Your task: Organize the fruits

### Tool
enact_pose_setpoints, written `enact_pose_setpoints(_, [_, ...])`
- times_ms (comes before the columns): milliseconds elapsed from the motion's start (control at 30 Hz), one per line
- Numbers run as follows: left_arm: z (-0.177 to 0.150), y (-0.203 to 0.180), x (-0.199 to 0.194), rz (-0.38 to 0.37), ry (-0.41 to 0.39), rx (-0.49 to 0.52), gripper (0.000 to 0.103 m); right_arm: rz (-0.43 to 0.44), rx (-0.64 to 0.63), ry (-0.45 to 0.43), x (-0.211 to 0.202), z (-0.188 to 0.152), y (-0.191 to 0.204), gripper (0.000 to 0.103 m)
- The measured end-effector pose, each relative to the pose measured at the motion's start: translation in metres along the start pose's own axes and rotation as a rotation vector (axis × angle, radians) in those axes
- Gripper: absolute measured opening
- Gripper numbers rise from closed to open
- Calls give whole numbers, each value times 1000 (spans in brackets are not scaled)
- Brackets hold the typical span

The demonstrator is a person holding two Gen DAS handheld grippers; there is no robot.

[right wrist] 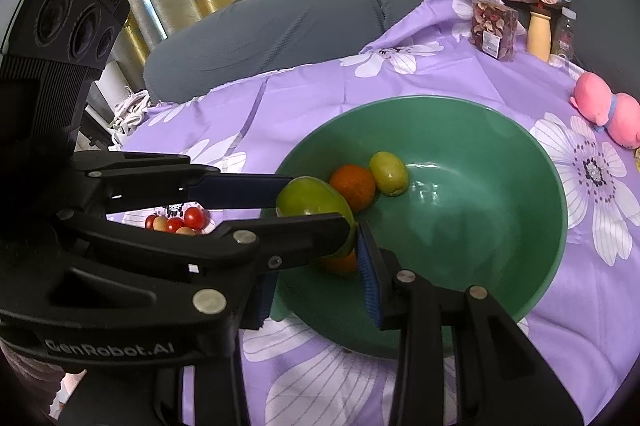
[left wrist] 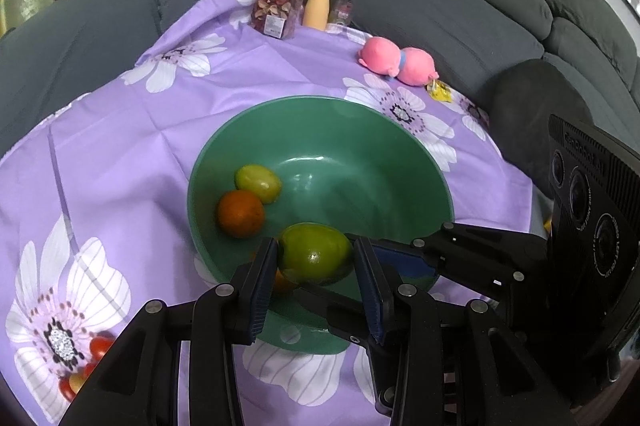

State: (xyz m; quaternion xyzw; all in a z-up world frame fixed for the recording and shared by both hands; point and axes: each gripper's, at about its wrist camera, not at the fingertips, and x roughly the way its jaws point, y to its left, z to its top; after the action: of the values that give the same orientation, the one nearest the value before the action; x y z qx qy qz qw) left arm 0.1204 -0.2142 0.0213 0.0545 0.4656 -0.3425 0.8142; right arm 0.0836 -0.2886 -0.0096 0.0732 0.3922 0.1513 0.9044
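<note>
Two fruits lie loose in the green bowl (left wrist: 400, 146), beyond the jaws: an orange (left wrist: 240, 214) touching a small yellow-green fruit (left wrist: 258, 183). The left gripper (left wrist: 316, 262) is closed on a large green mango (left wrist: 314, 258) over the bowl's near side. The right gripper (right wrist: 316, 266) pinches a second orange fruit (right wrist: 340, 263) just beneath.
</note>
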Motion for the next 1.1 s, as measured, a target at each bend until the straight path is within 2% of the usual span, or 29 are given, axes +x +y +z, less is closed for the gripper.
enact_pose_setpoints(367, [-3, 0, 7, -4, 14, -16, 39, 11, 0, 17, 4, 0, 1, 38])
enact_pose_setpoints(800, [-9, 9, -13, 73, -17, -53, 39, -36, -38, -10, -8, -1, 12, 42])
enact_pose_setpoints(867, [-11, 11, -18, 84, -22, -61, 42, -38, -45, -15, -11, -2, 16, 44])
enact_pose_setpoints(933, [-14, 14, -24, 101, -30, -71, 52, -39, -53, -19, -14, -2, 20, 47])
enact_pose_setpoints(1033, [-21, 21, -35, 117, -45, -95, 59, -37, -63, -23, -18, -4, 27, 52])
enact_pose_setpoints(1100, [-27, 25, -43, 132, -52, -113, 61, -34, -72, -20, -20, -5, 31, 55])
